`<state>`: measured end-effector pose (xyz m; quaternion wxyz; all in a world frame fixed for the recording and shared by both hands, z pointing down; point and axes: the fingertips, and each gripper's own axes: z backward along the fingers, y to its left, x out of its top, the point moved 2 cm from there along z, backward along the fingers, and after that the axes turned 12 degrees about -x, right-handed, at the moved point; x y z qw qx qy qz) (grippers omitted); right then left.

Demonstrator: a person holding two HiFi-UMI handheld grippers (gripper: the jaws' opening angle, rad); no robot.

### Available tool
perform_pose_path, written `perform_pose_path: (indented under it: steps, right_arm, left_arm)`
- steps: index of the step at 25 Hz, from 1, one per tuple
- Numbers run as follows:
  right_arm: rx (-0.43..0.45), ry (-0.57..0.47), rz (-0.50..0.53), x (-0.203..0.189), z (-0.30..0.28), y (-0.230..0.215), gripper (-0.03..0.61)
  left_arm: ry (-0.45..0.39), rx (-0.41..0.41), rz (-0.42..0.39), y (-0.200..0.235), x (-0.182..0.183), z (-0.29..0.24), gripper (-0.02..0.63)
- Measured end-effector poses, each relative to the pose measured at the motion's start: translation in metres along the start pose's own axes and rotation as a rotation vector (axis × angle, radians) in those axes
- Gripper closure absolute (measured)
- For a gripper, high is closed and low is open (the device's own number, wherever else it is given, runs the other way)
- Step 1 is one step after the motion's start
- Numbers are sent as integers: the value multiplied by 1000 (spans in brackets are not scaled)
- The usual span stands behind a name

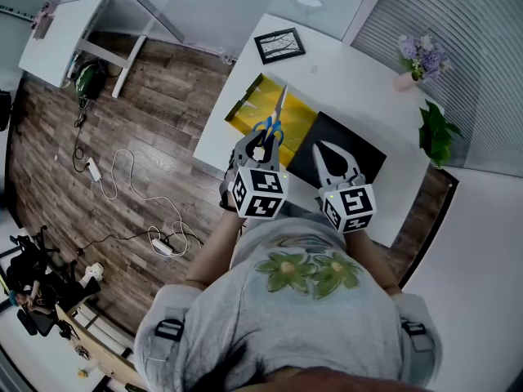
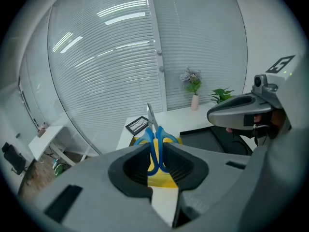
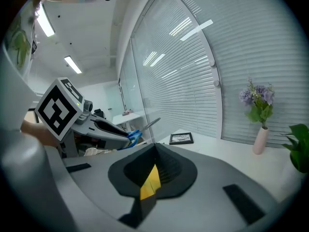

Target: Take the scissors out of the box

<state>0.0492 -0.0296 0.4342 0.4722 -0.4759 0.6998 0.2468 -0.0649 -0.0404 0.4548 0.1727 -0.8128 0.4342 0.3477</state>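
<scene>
Blue-handled scissors (image 1: 274, 121) are held by my left gripper (image 1: 260, 149), which is shut on the handles. The blades point away from me, above the open yellow box (image 1: 292, 114) on the white table (image 1: 351, 80). In the left gripper view the handles (image 2: 155, 141) sit between the dark pads, with the box (image 2: 164, 180) below. My right gripper (image 1: 324, 149) hangs over the black lid (image 1: 364, 152) with its jaws shut and nothing in them. Its own view shows the tips (image 3: 154, 146) touching and the scissors (image 3: 137, 132) off to the left.
A framed picture (image 1: 279, 45) lies at the table's far end. A vase of flowers (image 1: 417, 60) and a green plant (image 1: 437, 133) stand along the right edge. To the left are a wooden floor with cables (image 1: 131, 194) and another white table (image 1: 61, 31).
</scene>
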Motion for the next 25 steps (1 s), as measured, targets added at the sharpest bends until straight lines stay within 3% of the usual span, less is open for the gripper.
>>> perform_pose_path:
  steps: [25]
  right_arm:
    - [12, 7, 6, -2, 0, -1, 572]
  left_arm:
    - [2, 18, 3, 1, 1, 0, 523]
